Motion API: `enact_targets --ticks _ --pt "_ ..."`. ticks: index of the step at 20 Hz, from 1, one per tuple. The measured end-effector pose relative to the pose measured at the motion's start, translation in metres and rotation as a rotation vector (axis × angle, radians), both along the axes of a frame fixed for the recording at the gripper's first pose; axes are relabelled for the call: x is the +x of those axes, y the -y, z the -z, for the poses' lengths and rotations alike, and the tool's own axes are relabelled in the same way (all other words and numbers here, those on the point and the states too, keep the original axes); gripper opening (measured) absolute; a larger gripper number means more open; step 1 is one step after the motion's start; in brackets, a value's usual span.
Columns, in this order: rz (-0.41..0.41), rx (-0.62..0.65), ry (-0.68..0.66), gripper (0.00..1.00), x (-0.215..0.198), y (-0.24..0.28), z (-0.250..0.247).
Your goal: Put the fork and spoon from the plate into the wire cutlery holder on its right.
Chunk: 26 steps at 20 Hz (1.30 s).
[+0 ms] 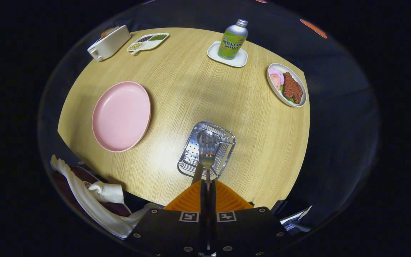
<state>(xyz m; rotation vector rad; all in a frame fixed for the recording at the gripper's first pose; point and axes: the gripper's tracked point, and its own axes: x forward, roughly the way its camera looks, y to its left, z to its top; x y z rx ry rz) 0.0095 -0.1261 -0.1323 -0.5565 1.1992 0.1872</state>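
Your fork's [207, 151] handle vanishes between the gripper's [208, 185] closed orange fingers [191, 200]. A second utensil [197, 173] beside it, partly hidden: you can't tell what. Cutlery holder's [227, 137] near rim sits behind the fingertips.

On the table [177, 82] stand three plates: one empty pink plate [121, 116], one small white plate [239, 60] under one soda bottle [232, 40], one white food plate [286, 85]. Also one divided dish [148, 41], one wire cutlery holder [191, 151], one fork [208, 151], one white box [109, 43].
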Motion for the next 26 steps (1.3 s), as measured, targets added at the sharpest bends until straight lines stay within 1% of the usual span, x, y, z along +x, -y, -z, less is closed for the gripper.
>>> enact_targets --ticks 8,9,12,14,16,17,18,20,21,22,23,26 --pt "-0.025 -0.05 -0.08 0.04 0.019 -0.005 0.019" --pt "-0.022 -0.057 -0.087 0.05 0.021 -0.005 0.022" --pt "-0.018 -0.031 -0.065 0.09 0.026 -0.01 0.02" --pt "0.0 -0.002 -0.032 0.14 0.029 -0.012 0.014" --pt "0.023 0.031 0.009 0.17 0.032 -0.013 0.007" --pt "0.032 0.049 0.039 0.26 0.035 -0.015 0.0" --pt "0.043 0.075 0.074 0.28 0.038 -0.016 -0.006" --pt "0.07 0.134 0.139 0.54 0.041 -0.021 -0.019" --pt "0.08 0.159 0.177 0.72 0.044 -0.024 -0.026" --pt "0.089 0.184 0.216 0.83 0.047 -0.025 -0.034" --pt "0.095 0.212 0.262 0.99 0.051 -0.029 -0.042" --pt "0.108 0.29 0.398 1.0 0.056 -0.039 -0.073"
